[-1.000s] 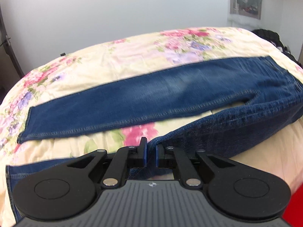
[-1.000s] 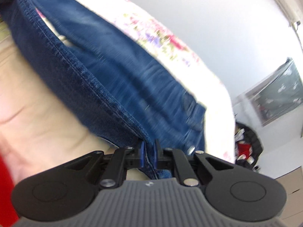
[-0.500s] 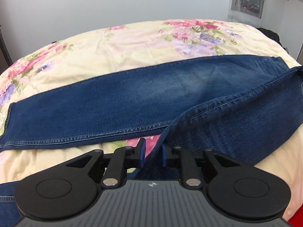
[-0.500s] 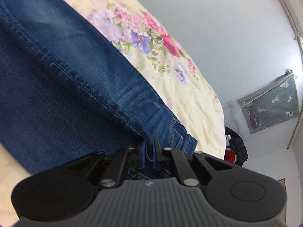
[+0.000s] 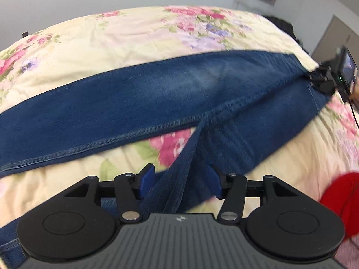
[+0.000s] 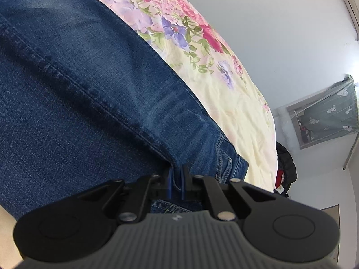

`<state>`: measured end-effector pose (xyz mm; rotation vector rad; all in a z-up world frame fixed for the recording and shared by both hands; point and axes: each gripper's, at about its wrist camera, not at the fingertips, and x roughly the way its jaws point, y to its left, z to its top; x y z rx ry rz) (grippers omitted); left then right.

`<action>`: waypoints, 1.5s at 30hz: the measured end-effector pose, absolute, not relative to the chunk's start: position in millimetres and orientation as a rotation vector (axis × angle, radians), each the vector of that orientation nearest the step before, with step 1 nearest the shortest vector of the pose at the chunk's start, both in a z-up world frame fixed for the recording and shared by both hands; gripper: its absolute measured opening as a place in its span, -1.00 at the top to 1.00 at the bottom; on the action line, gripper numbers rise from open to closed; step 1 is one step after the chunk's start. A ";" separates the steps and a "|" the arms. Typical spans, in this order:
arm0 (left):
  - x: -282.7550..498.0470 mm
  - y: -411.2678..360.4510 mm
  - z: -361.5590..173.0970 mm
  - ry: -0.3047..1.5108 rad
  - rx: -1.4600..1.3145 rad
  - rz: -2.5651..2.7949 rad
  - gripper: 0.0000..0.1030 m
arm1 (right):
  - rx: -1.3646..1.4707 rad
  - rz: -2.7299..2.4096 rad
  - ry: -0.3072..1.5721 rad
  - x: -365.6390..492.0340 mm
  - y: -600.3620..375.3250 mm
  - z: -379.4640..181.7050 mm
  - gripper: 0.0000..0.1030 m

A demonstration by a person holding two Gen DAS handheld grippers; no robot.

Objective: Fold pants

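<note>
Across the floral bedspread [image 5: 139, 38] the jeans [image 5: 139, 94] lie lengthwise, near leg bunched at lower centre. Left gripper [image 5: 180, 180] is opening, fabric loose between unpressed pads; right gripper [image 6: 176, 182] pinches the waistband. Let it drop flat, seams aligned.

My left wrist view cuts the pants [image 5: 134, 103] off at its left edge — the leg ends stay out of sight. The fold between my left hand-held gripper [image 5: 181, 180] blurs, and its lower part sinks behind the housing. On the right — my right hand-held gripper [image 6: 176, 185] covers the denim it pinches, and the waistband slips under it.
</note>
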<state>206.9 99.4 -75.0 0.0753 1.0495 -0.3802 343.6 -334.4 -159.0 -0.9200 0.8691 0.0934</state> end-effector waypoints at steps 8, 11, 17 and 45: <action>170.5 105.7 -81.4 1.245 0.362 -0.298 -0.21 | -0.868 0.077 0.860 337.7 -338.1 -149.3 0.99; 159.2 106.1 -101.4 1.321 0.428 -0.254 -0.22 | -0.853 0.074 0.853 332.9 -340.9 -146.5 1.00; 143.1 118.5 -146.3 1.392 0.575 -0.055 -0.08 | -0.831 0.075 0.832 325.0 -345.6 -138.1 1.00; 404.9 197.2 -94.6 1.235 0.550 0.159 0.92 | -0.852 0.066 0.855 497.5 -329.1 -124.8 1.00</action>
